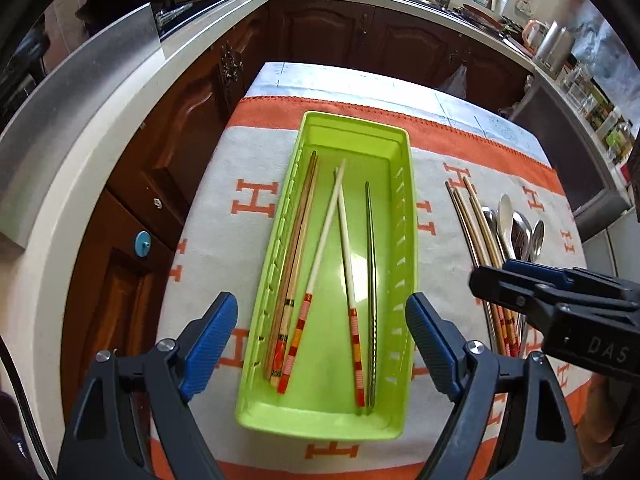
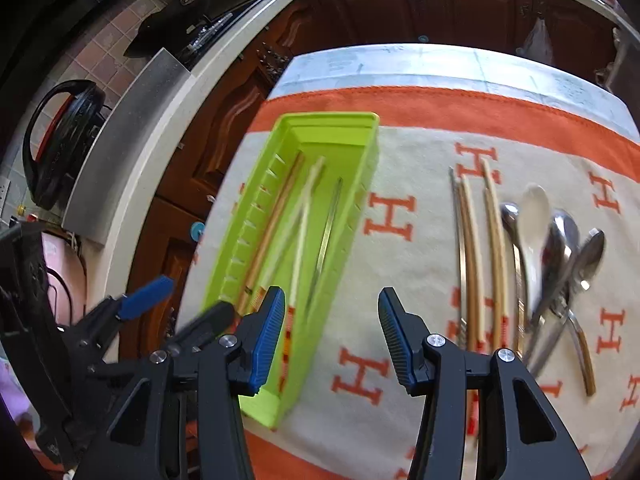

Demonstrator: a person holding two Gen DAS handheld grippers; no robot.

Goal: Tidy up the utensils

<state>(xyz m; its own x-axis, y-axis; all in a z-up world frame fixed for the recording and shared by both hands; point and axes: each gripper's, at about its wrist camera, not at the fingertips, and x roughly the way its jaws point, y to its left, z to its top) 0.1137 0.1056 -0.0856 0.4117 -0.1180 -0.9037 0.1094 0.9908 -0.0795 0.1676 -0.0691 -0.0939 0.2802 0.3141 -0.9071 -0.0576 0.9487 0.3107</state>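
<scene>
Right wrist view shows the loose utensils in the right half of the frame: a row of wooden chopsticks (image 2: 472,264) and one thin metal one, then the spoons (image 2: 560,256), glossy steel and one white, lying partly over each other. All lie on the towel (image 2: 420,208), soft cloth with orange H letters, their long axes running from bottom to top of the frame. The right gripper (image 2: 332,340) hangs over bare towel between them and the green tray (image 2: 362,168), jaws half open with nothing between the ribbed blue pads. I judge this hand is the nearer one; the chopsticks lie just right of its claw. In the left wrist view the left gripper (image 1: 322,344) stands wide and empty over the slotted plastic tray, where five chopsticks (image 1: 316,268) already lie lengthwise, two crossing.
</scene>
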